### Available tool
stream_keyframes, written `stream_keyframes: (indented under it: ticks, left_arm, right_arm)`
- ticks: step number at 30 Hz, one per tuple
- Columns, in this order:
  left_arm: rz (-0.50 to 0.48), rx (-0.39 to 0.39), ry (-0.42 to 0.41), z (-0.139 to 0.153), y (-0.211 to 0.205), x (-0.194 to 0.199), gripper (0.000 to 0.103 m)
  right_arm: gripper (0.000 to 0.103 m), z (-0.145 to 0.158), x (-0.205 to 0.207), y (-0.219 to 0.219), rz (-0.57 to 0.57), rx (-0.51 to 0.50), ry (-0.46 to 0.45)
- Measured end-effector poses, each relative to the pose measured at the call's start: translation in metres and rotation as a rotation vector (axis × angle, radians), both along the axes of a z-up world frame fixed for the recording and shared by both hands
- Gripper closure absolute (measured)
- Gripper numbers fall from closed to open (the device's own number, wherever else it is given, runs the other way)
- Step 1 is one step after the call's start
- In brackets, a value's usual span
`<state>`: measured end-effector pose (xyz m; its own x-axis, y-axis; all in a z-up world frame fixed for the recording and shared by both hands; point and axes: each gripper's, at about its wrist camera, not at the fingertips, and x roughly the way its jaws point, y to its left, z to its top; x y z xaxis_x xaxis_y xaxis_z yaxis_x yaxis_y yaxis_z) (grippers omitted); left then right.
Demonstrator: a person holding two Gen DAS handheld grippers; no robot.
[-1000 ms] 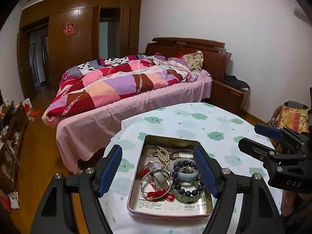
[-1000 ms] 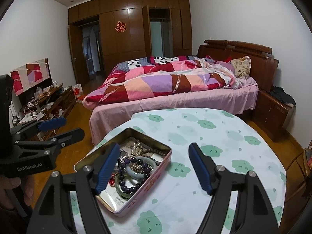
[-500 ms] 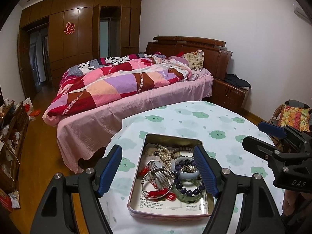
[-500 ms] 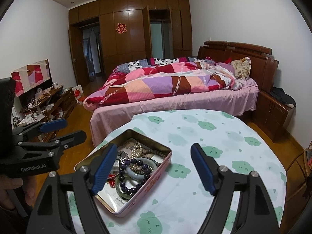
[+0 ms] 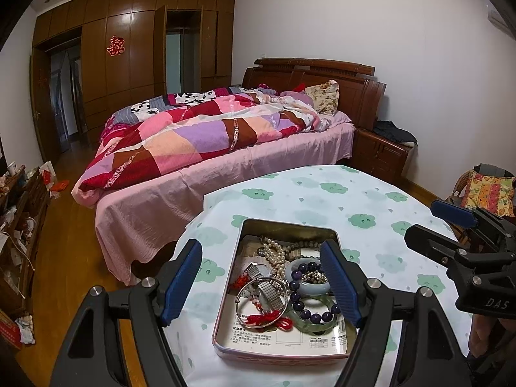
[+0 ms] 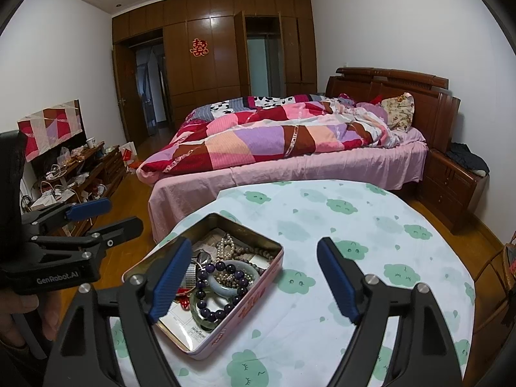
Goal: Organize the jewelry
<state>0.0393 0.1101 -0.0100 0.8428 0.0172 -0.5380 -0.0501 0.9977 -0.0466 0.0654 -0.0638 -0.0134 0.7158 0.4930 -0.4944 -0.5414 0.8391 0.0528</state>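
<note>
An open pink metal tin [image 5: 225, 309] [image 6: 254, 293] lies on the round table. It holds a purple bead bracelet [image 5: 304, 309] [image 6: 213, 303], a pearl string [image 5: 274, 254] [image 6: 225, 246], a silver bangle [image 5: 261, 301], a red cord [image 5: 267, 317] and a pale jade bangle [image 5: 314, 287] [image 6: 230, 287]. My left gripper [image 5: 261, 285] is open, held above the tin, empty. My right gripper [image 6: 254, 279] is open, held above the tin's right edge, empty. Each gripper shows in the other's view: the right one [image 5: 451, 232], the left one [image 6: 96, 217].
The table [image 5: 322, 200] [image 6: 354, 225] has a white cloth with green cloud prints. A bed with a patchwork quilt [image 5: 200, 142] [image 6: 274, 135] stands behind it. A nightstand [image 6: 451, 183] is at the right, a cluttered cabinet [image 6: 74, 174] at the left.
Both views have drifted slightly; the tin sits a little lower in the frames. Both grippers stay open and empty.
</note>
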Motion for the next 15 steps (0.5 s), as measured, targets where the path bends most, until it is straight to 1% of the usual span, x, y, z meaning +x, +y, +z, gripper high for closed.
stream_keyframes:
  ticks: [15]
  left_arm:
    - [0.01,-0.021,0.028,-0.0057,0.0034,0.0034,0.027]
  right_arm:
    - [0.018,-0.0006,0.0001,-0.0015,-0.001,0.001,-0.002]
